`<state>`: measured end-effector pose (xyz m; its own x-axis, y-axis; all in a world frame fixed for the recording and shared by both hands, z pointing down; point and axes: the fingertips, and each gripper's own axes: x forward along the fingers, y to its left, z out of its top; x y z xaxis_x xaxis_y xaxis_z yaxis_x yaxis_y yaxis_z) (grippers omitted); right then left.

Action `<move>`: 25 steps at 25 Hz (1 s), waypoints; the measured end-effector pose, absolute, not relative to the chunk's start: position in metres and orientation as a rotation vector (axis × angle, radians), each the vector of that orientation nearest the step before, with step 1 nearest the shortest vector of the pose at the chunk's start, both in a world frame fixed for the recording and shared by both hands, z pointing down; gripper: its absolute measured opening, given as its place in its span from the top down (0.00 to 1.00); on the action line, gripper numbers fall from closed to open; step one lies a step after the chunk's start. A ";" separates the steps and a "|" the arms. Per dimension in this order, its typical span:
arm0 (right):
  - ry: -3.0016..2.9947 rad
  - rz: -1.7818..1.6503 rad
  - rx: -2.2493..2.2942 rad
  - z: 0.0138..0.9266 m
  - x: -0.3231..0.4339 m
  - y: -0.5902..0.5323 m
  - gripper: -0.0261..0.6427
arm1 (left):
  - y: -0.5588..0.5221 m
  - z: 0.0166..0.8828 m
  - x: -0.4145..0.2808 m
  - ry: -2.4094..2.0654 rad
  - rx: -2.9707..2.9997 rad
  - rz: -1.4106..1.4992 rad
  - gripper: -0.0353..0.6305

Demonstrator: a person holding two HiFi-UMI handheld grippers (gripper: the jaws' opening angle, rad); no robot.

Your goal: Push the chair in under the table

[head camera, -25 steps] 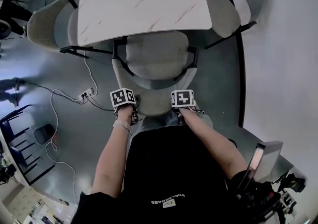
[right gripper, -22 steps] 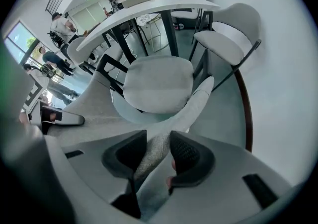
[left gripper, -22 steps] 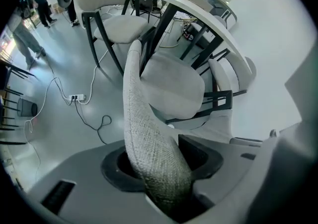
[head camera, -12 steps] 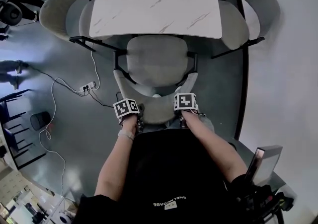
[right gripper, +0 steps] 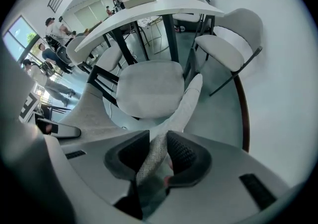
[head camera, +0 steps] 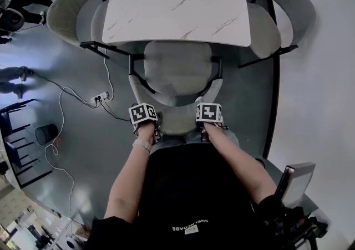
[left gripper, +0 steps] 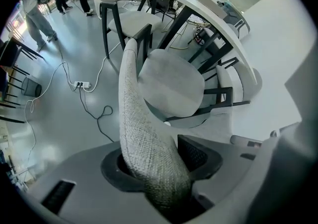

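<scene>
A: Item one, the chair (head camera: 177, 69). Location and heading?

B: A grey upholstered chair, centred on the near edge of the table (head camera: 177, 5). It faced the table, and its front-to-back axis ran straight from the person to that edge. The seat front lay at the near edge. The curved backrest (head camera: 176, 117) was outermost, toward the person.

A: Edges and room around it?

B: Left to right: a side chair (head camera: 69, 19) at the table's left edge; a power strip (head camera: 100, 98) with its cable on the grey floor (head camera: 244, 105), left of the backrest; a second side chair (head camera: 283, 21) at the right edge. Dark table legs (right gripper: 171, 34) stood under the top, beyond the seat.

A: Grippers?

B: The left gripper (left gripper: 156, 164) pointed steeply down onto the left part of the backrest. Its jaws had just been closing and pinched the thick woven rim between the pads. The right gripper (right gripper: 158, 156) pointed steeply down on the right part. Its jaws had also just been closing and were clamped on the thinner fabric edge.

A: Arms?

B: Both forearms reached forward from the body, nearly parallel. The marker cubes faced up, one near each end of the backrest.
</scene>
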<state>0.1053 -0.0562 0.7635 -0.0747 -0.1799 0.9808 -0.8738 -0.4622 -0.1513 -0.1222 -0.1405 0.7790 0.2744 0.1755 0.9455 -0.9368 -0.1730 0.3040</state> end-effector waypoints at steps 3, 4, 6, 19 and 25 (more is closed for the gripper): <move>-1.108 1.591 1.669 0.764 0.115 -0.061 0.78 | -0.142 0.780 -0.116 -0.766 1.360 1.207 0.64; -1.096 1.601 1.670 0.766 0.117 -0.061 0.79 | -0.142 0.780 -0.115 -0.762 1.356 1.211 0.64; -1.087 1.616 1.648 0.768 0.117 -0.064 0.79 | -0.141 0.782 -0.115 -0.757 1.348 1.217 0.64; -1.002 1.695 1.571 0.776 0.118 -0.067 0.81 | -0.140 0.784 -0.115 -0.720 1.318 1.223 0.64; -1.068 1.664 1.550 0.766 0.115 -0.061 0.80 | -0.138 0.779 -0.117 -0.740 1.351 1.187 0.60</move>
